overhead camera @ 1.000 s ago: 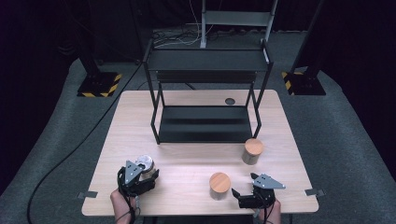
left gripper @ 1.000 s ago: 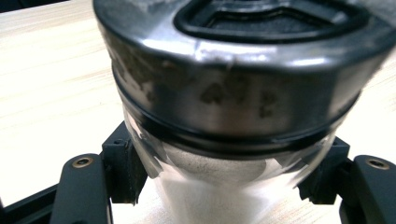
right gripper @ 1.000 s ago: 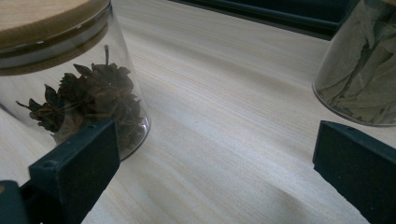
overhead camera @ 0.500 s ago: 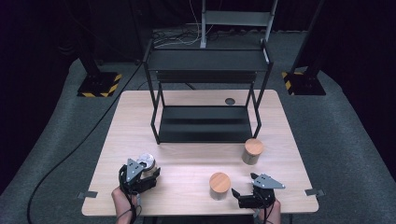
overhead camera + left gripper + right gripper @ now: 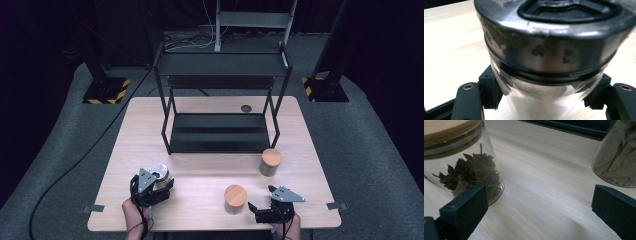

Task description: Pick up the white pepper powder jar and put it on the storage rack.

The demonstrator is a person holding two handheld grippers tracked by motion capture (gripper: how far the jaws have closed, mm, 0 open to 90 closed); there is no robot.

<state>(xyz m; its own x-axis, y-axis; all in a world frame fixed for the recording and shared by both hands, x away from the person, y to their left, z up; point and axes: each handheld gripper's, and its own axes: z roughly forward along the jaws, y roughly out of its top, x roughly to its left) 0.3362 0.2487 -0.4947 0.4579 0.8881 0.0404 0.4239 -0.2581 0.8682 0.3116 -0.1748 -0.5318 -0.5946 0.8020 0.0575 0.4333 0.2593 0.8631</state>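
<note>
Glass jar with a steel lid (image 5: 159,173), filled with white powder, sits clamped in the left gripper (image 5: 149,186) at the table's near left. Right gripper (image 5: 263,209) rests wide open, empty, beside the star-anise jar (image 5: 235,198). The black shelf (image 5: 220,132) is bare; presumably all placing remains.

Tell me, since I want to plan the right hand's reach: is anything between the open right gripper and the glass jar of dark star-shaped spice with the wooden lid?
Nothing visible does. The right gripper sits open on the table right beside the wooden-lidded glass jar of star-shaped spice, with bare wooden tabletop between its fingers.
</note>
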